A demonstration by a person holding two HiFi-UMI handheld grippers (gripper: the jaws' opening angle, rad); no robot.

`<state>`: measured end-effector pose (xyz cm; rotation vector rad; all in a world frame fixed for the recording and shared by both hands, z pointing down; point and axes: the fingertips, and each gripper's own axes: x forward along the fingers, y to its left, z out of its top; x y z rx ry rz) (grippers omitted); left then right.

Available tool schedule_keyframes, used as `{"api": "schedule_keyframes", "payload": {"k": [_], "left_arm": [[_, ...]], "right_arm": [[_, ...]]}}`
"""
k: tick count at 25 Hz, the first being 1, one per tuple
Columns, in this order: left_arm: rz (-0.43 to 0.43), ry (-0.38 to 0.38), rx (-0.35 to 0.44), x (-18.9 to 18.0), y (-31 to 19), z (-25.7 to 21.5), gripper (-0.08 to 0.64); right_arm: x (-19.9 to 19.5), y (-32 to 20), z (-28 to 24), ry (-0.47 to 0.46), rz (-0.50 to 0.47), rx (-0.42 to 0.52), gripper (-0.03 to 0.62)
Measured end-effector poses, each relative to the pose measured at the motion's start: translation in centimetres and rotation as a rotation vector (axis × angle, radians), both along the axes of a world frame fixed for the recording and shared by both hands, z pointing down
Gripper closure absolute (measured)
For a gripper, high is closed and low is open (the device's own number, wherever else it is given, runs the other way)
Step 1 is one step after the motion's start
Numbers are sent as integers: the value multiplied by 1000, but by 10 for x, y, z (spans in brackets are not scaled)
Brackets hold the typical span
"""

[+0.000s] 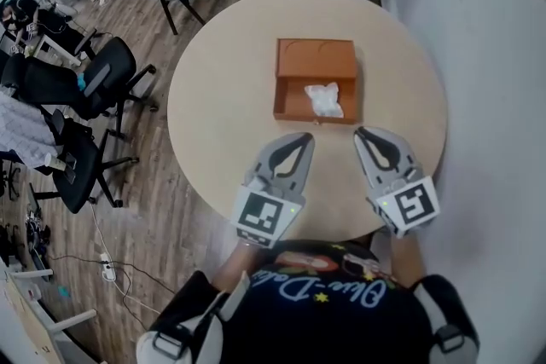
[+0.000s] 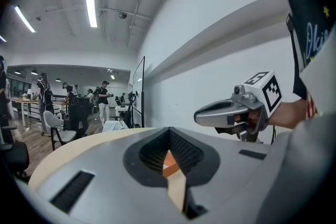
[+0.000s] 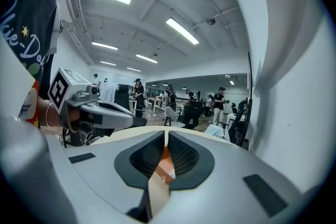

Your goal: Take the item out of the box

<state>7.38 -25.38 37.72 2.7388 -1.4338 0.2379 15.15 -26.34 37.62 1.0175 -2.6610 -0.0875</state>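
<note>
Left tongs (image 1: 304,137) and right tongs (image 1: 362,133) are held closed, empty, below the box (image 1: 316,60) — its white item (image 1: 325,99) could be shoved aside unless they are opened.

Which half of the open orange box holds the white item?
The near half, lower in the head view: the white item lies at its right side. The farther half is bare orange, with nothing in it.
</note>
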Motion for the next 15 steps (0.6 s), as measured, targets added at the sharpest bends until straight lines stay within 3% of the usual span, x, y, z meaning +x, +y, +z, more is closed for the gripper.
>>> {"api": "schedule_keyframes", "payload": {"k": [10,15], "left_arm": [[-17,-34,-33,-30,-35,25,575],[-30,-1,-53,-42,-47,35,575]], "right_arm": [[-24,-55,41,85,14,-71,583],[-35,-80,68,153,23,-129,575]]}}
